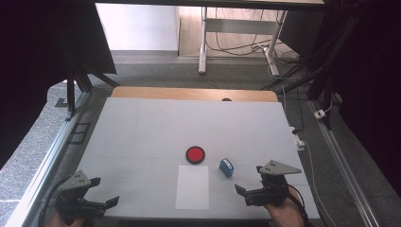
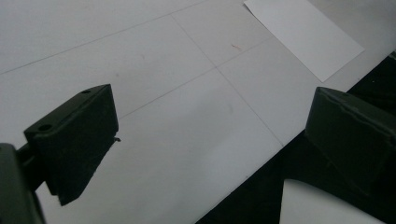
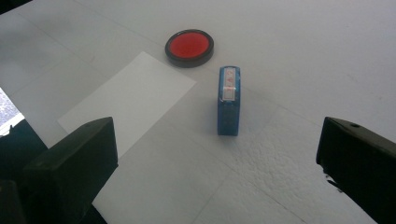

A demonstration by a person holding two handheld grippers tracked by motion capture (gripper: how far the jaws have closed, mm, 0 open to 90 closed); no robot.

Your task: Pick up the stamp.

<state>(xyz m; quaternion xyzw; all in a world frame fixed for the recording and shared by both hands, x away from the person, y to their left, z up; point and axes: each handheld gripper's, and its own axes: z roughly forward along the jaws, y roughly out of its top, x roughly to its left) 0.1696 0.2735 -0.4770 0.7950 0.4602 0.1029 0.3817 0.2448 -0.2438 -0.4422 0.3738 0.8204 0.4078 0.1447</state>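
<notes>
Blue self-inking stamp (image 3: 229, 100) stands on the surface (image 1: 142, 127), at 12 o'clock from the right gripper (image 1: 247, 183), ink pad (image 1: 195, 154) at its 10. Both grippers wide open, empty; left gripper (image 1: 107, 191) idle. Likely light, rigid, smooth plastic: pinch its long flat sides.

Blue stamp (image 3: 229, 100) upright on table, just beside white paper (image 3: 128, 109).

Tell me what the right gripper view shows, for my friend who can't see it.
A blue stamp stands on the white table between the open right tool's two black jaws. Behind it sit a round red ink pad and a white sheet of paper.
</notes>
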